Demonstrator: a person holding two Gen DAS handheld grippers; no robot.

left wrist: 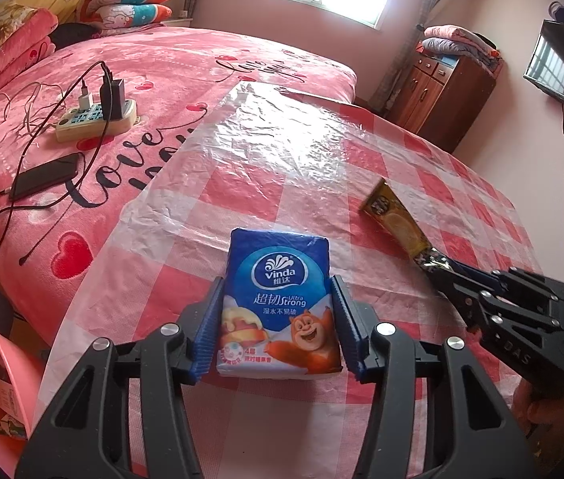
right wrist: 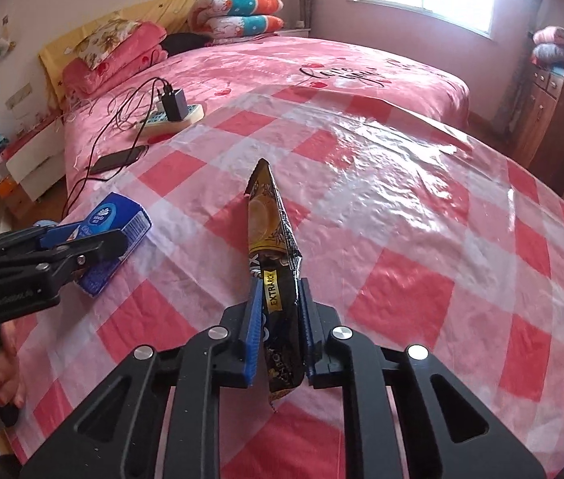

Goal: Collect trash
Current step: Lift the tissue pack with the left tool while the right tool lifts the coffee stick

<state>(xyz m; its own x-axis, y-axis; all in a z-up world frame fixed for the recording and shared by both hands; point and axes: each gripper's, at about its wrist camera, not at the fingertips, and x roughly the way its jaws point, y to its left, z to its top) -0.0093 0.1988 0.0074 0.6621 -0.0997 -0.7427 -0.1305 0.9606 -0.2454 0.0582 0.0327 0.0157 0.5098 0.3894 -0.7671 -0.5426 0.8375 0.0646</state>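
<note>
Left gripper [left wrist: 278, 311] clamps tissue pack [left wrist: 278, 299]; right gripper [right wrist: 280, 327] pinches sachet [right wrist: 274, 231]; tablecloth [right wrist: 421, 219] ahead bare.

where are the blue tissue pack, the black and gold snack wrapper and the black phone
blue tissue pack [left wrist: 280, 275]: left wrist view, on the round white logo of its front.
black and gold snack wrapper [right wrist: 268, 215]: right wrist view, on its yellow upper half.
black phone [left wrist: 44, 181]: left wrist view, middle of its screen, lying on the bed.
</note>
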